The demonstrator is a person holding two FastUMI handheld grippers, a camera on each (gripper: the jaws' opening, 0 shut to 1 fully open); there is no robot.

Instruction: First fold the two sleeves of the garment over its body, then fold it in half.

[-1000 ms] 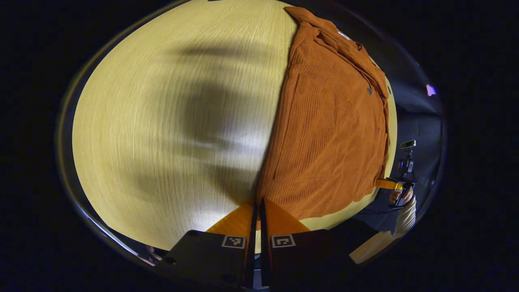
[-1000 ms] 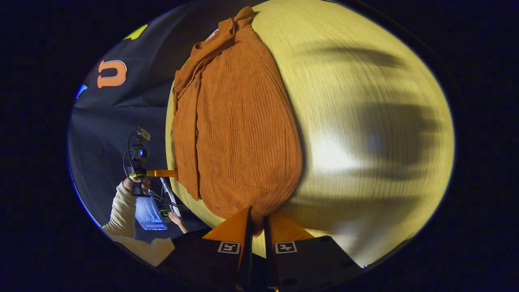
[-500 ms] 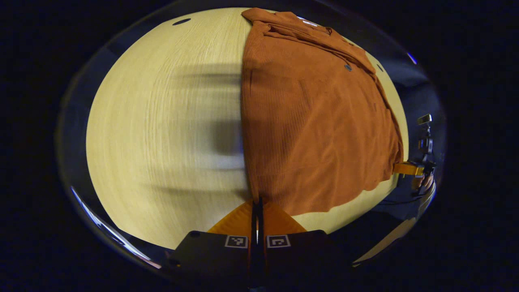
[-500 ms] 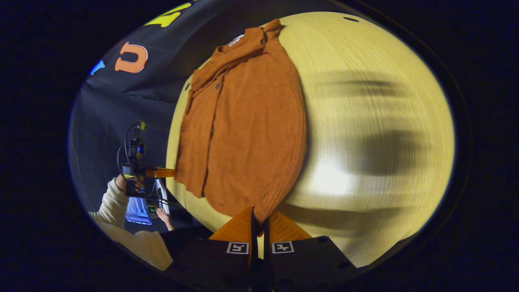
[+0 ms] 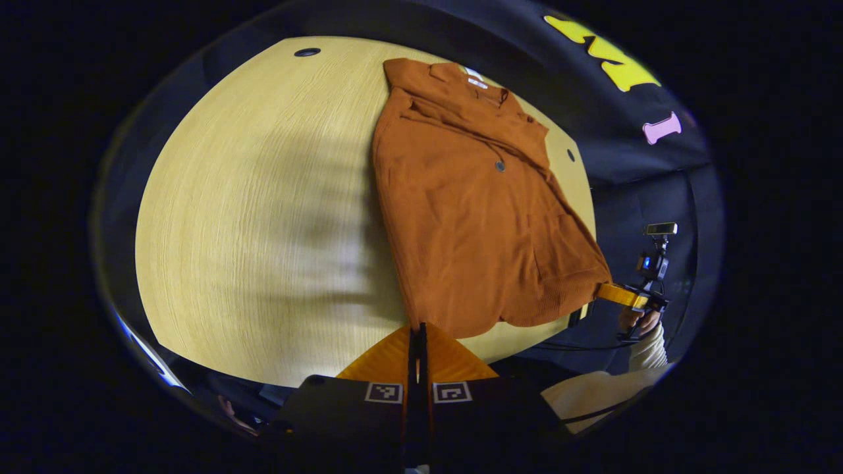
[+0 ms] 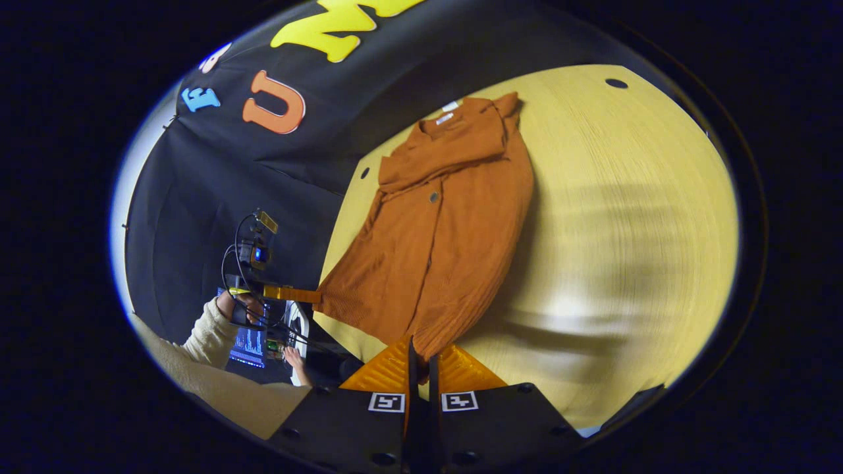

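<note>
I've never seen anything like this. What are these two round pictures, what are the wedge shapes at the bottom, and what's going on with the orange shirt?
No robot here: a person holds a two-finger gripper in each hand, and a fisheye camera rides on each one, looking along its fingers. The wedges at the bottom are those fingers. In the left gripper view, the left gripper is closed on one bottom corner of the rust-orange ribbed button-up garment. In the right gripper view, the right gripper pinches the other bottom corner. Each view also catches the other gripper farther off, with the hand holding it. The garment lies on a pale wooden table, sleeves already folded in, hem raised at the edge nearest the person.
</note>
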